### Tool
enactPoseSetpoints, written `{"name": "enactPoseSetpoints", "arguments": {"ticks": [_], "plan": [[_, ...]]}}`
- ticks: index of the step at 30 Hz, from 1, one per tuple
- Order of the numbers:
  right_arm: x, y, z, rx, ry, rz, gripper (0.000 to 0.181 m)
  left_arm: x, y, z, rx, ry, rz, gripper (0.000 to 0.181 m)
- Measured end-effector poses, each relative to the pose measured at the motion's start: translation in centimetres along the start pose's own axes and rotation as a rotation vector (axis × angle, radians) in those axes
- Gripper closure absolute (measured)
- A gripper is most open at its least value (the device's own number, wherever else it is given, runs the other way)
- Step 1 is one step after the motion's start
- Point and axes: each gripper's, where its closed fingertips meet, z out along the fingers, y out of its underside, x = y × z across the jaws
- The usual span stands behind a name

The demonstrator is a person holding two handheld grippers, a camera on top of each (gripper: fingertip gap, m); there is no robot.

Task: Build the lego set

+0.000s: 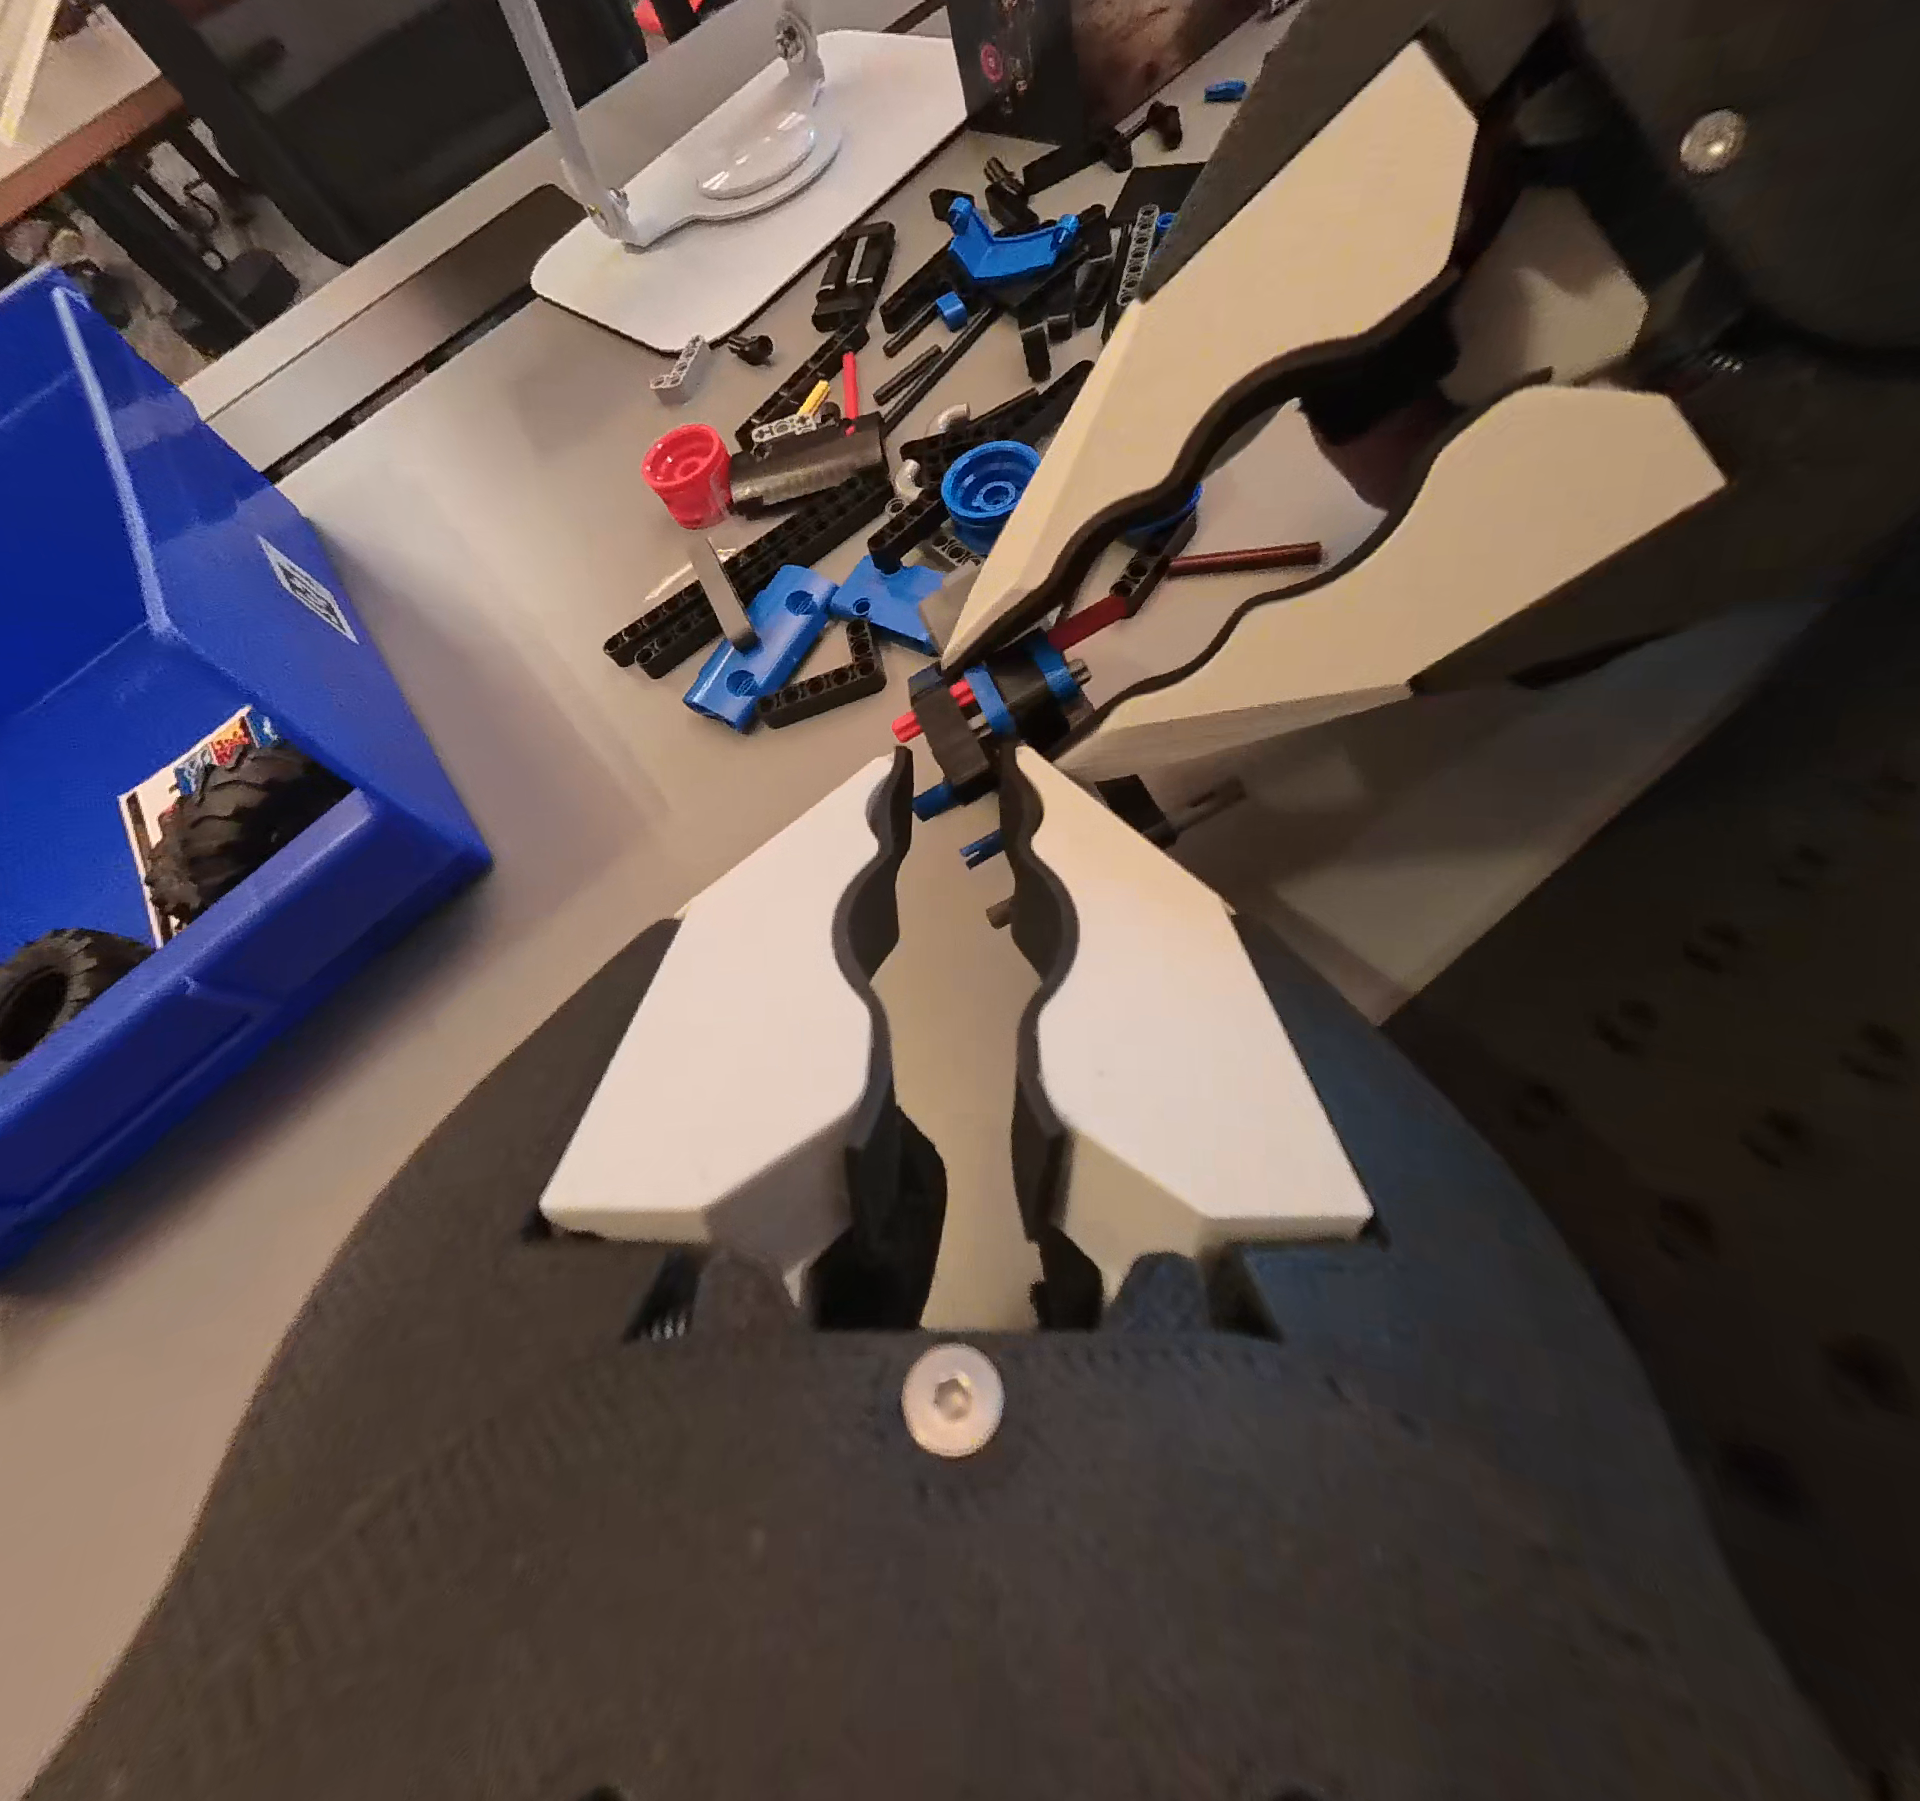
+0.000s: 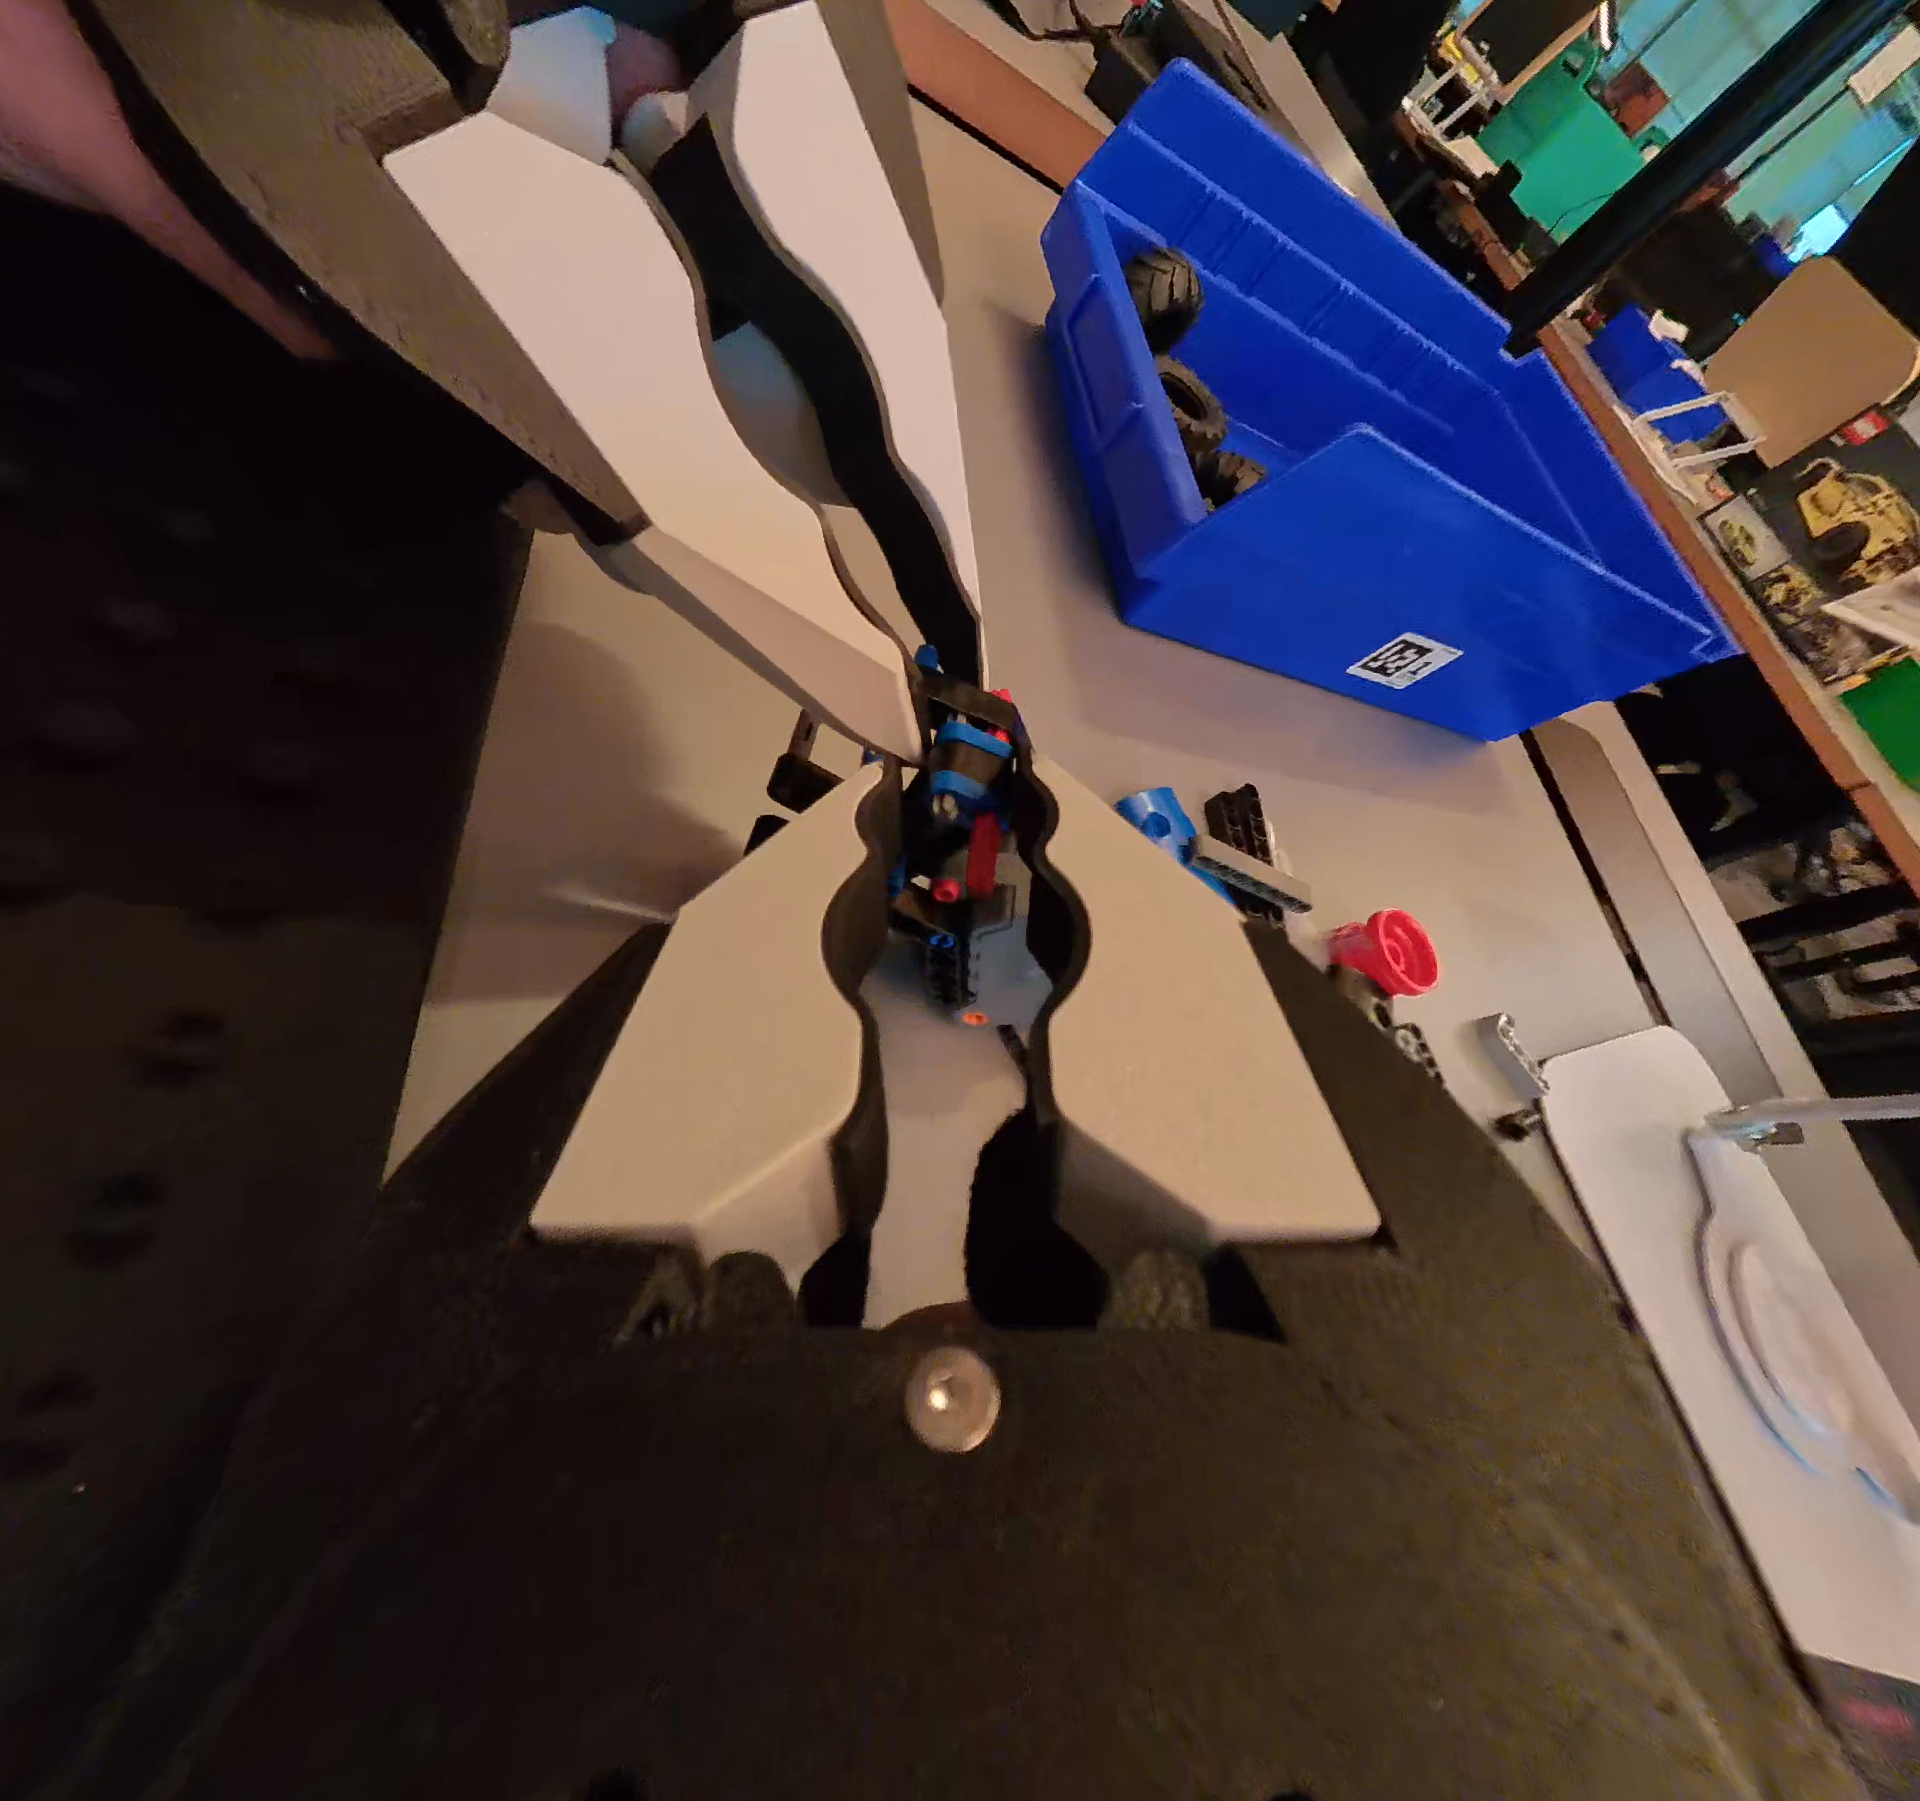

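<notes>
A small lego assembly [image 1: 961,717] of black, blue and red parts is held above the grey table [image 1: 468,525] between both grippers. My left gripper [image 1: 961,764] is shut on its near black end. My right gripper [image 1: 1023,702] comes in from the upper right and is shut on its other end. In the right wrist view the assembly [image 2: 956,847] sits between the fingers of my right gripper [image 2: 951,780]. There the left gripper [image 2: 948,691] pinches its far tip from the upper left. A pile of loose lego parts [image 1: 883,463] lies behind.
A blue bin [image 1: 208,712] with black tyres [image 1: 239,816] stands at the left; it also shows in the right wrist view [image 2: 1403,556]. A red wheel hub [image 1: 686,473], a blue hub [image 1: 987,494], a white stand base [image 1: 748,193] and the set's box [image 1: 1049,6] lie beyond. My left and right fingertips are right by each other. The red wheel hub [image 1: 686,473] is about 20 cm from both grippers' fingertips. Look for it in the right wrist view [image 2: 1388,937] too.
</notes>
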Motion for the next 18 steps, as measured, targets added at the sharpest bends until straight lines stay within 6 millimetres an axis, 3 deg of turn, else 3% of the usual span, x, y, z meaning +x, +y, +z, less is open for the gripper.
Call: {"name": "enactPoseSetpoints", "arguments": {"ticks": [18], "plan": [[0.18,-0.45,-0.06,-0.010,0.099,-0.115,0.168,-0.28,0.05,0.46,0.022,-0.052,-0.056,0.167]]}}
